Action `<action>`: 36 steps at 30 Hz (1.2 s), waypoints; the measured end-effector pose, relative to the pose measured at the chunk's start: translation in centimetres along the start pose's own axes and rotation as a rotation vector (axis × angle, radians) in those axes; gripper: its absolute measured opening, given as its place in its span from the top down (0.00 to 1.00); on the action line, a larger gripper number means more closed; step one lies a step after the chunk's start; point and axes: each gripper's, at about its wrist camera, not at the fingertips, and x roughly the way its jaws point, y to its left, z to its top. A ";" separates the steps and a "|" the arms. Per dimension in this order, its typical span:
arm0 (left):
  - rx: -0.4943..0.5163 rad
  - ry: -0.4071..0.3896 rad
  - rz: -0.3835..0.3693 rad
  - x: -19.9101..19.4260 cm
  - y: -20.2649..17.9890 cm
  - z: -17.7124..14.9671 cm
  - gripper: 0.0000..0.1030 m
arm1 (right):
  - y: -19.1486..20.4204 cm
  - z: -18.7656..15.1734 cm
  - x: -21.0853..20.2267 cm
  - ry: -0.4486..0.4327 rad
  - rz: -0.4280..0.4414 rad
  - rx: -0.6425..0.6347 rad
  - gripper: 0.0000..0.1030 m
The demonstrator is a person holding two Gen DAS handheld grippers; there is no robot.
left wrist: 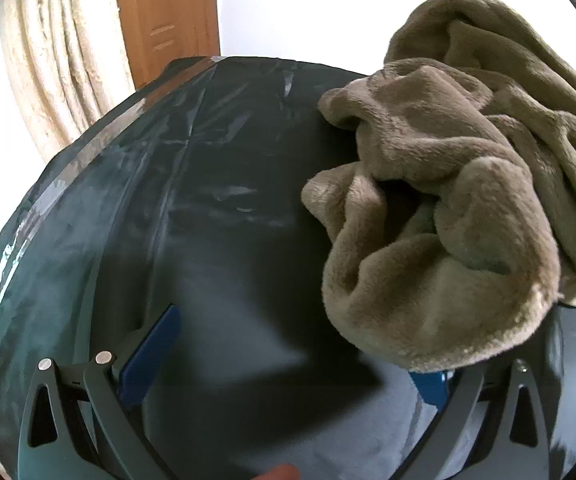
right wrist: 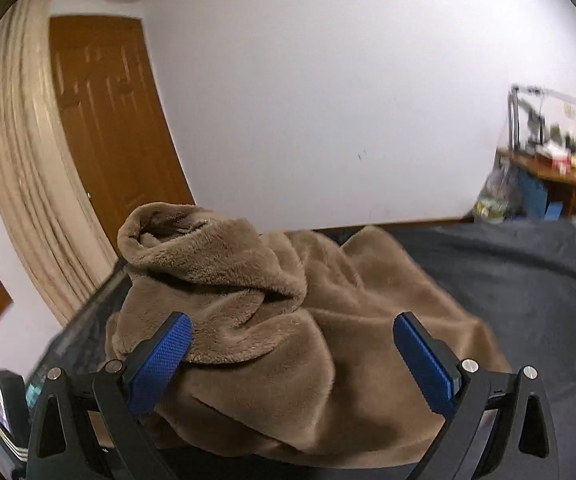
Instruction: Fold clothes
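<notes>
Brown plush fabric, a crumpled garment (left wrist: pixel 460 184), lies heaped on a dark surface covered with a glossy sheet (left wrist: pixel 215 184); whether that surface is a bed or a table cannot be told. In the left wrist view the heap sits on the right side of the surface, its near edge hanging over the right blue pad of the left gripper (left wrist: pixel 292 356); the left gripper's fingers (left wrist: pixel 151 352) are spread wide with only dark sheet between them, and nothing is pinched. In the right wrist view the garment fills the middle, a rolled opening like a sleeve or hood (right wrist: pixel 159 228) rising at its top left; the right gripper (right wrist: pixel 292 360) hangs just above it with fingers (right wrist: pixel 424 364) spread wide, the cloth lying between and below them; the left pad seems to touch a fold, though no grip is visible. Behind stand a white wall (right wrist: pixel 308 100), a brown wooden door (right wrist: pixel 111 120) and a pale curtain (right wrist: pixel 23 184); a cluttered wooden desk (right wrist: pixel 560 176) sits far right.
</notes>
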 end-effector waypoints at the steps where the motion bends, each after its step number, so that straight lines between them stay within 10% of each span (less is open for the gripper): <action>1: -0.004 0.007 -0.003 0.1 0.1 0.0 0.00 | 0.0 -0.3 0.4 0.004 0.004 0.005 0.00; 15: 0.001 0.015 0.009 0.1 -0.4 -1.2 0.00 | -0.6 -2.8 5.0 0.189 -0.041 -0.043 0.00; 36: 0.039 -0.027 0.012 0.1 -0.6 -1.6 0.00 | -4.4 -4.2 5.9 0.232 -0.133 -0.165 0.00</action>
